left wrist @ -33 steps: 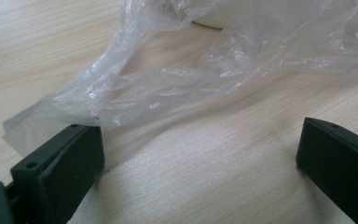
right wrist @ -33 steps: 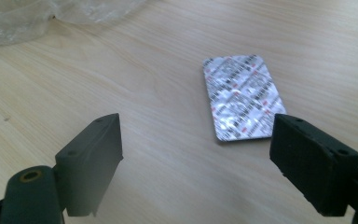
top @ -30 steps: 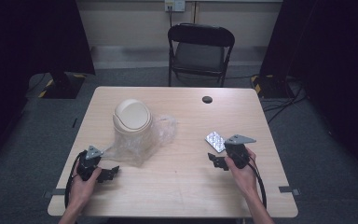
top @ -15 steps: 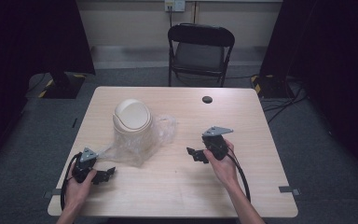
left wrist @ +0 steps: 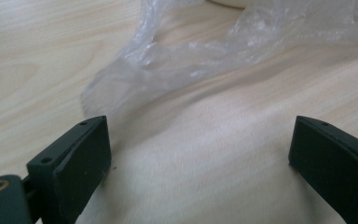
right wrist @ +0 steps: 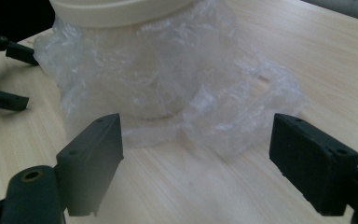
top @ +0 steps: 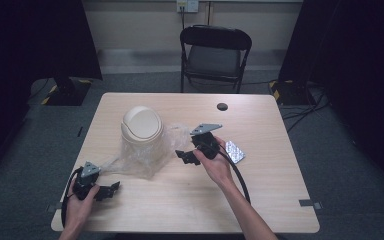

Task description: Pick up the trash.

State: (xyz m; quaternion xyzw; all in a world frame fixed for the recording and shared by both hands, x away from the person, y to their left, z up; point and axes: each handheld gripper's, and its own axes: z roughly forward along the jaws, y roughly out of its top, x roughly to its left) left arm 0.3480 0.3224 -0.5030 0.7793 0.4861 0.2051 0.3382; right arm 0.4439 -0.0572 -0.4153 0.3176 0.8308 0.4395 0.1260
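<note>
High view. A wooden table (top: pixel 260 200) carries a cream bin (top: pixel 141 127) with a domed swing lid, standing left of centre and wrapped in a clear plastic bag (top: pixel 147 155) that spreads crumpled onto the tabletop around its base. The right gripper (top: pixel 186 156), held in the person's right hand (top: pixel 215 165), points leftward at the bag's right edge and lies near it; its jaws stand apart and have just been opening, with nothing between them. A foil blister pack (top: pixel 234 151) lies flat just right of that hand. The left gripper (top: pixel 111 188), held in the left hand (top: pixel 80 205), rests near the table's front left corner, just short of the bag's nearest fold, its jaws apart. A small black disc (top: pixel 222 106) sits toward the far edge; a folding chair (top: pixel 215 55) stands beyond the table.

Left gripper view. Both jaws are wide apart over bare wood, gripping nothing. A flattened fold of the bag (left wrist: pixel 168 70) lies ahead of them, nearest the left jaw and apart from it.

Right gripper view. The jaws are spread wide and empty. The bag (right wrist: pixel 177 93) bulges directly ahead, with the bin's cream rim (right wrist: pixel 121 9) above it at the top edge. The left gripper (right wrist: pixel 2 70) appears farther off at the left edge.
</note>
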